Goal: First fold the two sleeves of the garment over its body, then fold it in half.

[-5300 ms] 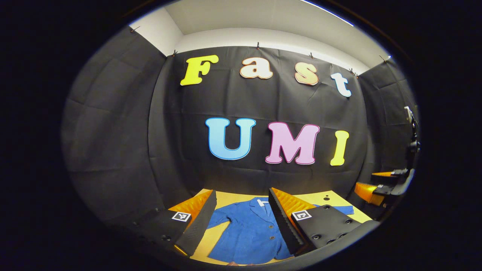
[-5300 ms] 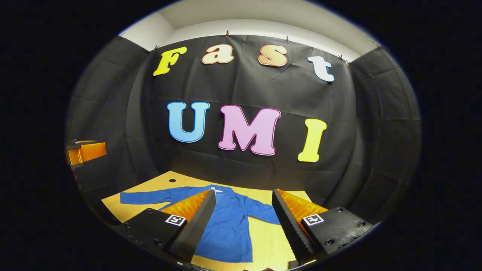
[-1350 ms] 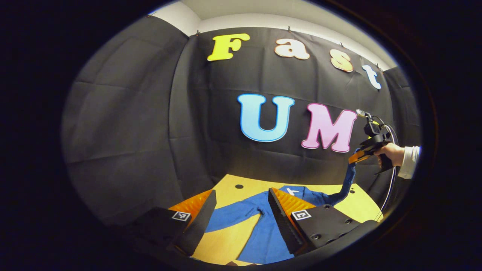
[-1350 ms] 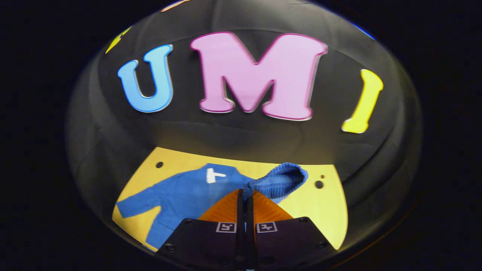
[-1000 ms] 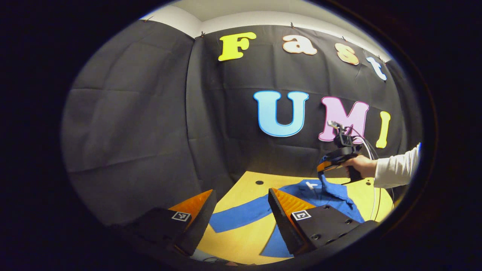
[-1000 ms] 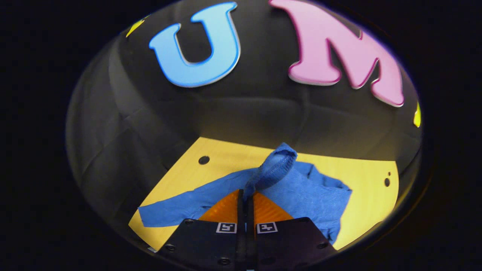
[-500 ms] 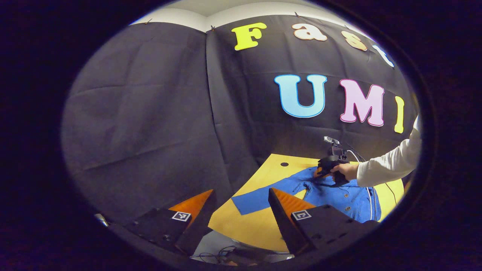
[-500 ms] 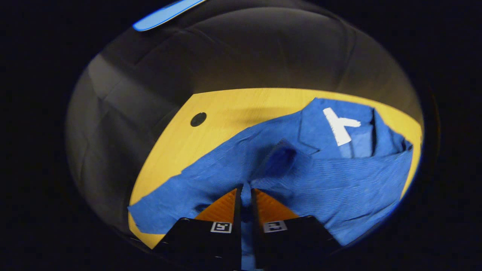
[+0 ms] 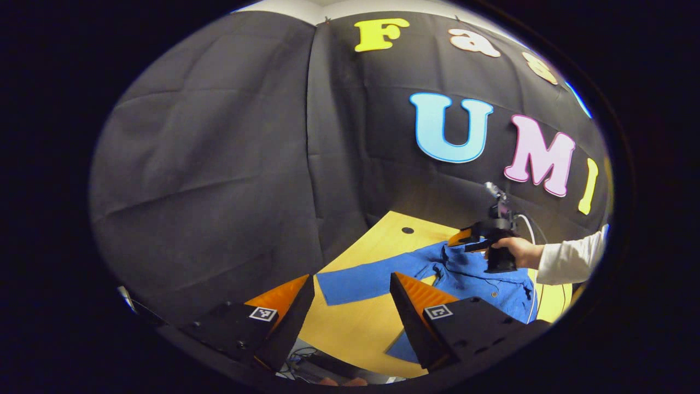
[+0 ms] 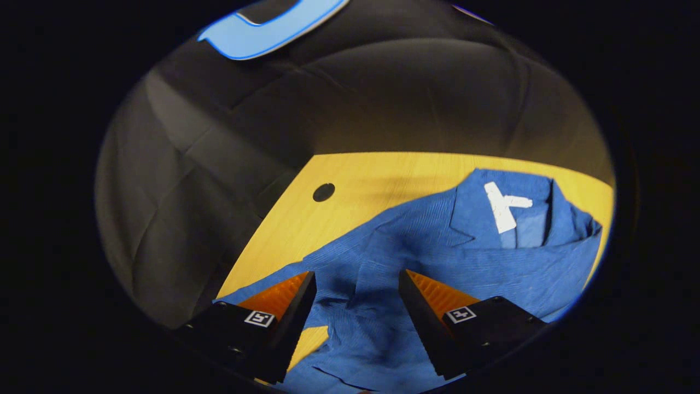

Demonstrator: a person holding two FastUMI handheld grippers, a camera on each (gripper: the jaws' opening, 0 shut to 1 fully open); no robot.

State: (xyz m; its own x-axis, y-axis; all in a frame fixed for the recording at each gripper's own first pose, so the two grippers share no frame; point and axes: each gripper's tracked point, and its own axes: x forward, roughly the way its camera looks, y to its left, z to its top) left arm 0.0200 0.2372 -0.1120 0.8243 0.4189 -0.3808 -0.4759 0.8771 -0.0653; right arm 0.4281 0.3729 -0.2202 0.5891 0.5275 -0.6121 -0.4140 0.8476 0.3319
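The right gripper (image 10: 354, 276) hangs just above the blue jacket (image 10: 437, 257), fingers spread wide and holding nothing. In the left gripper view a hand (image 9: 514, 251) in a white sleeve (image 9: 569, 256) holds it over the jacket's chest. The jacket lies flat on the yellow table (image 10: 372, 180), white neck label (image 10: 500, 208) at the collar toward the back wall, one sleeve (image 9: 366, 282) stretched out sideways. The left gripper (image 9: 350, 284) waits near the table's edge, wide apart, empty

1. A yellow wooden counter (image 9: 355, 328) with a small round hole (image 10: 324, 192) near its far left corner.
2. Black cloth wall (image 9: 219, 164), creased, behind and left of the counter.
3. Tangled cables (image 9: 306, 364) below the counter's near edge.
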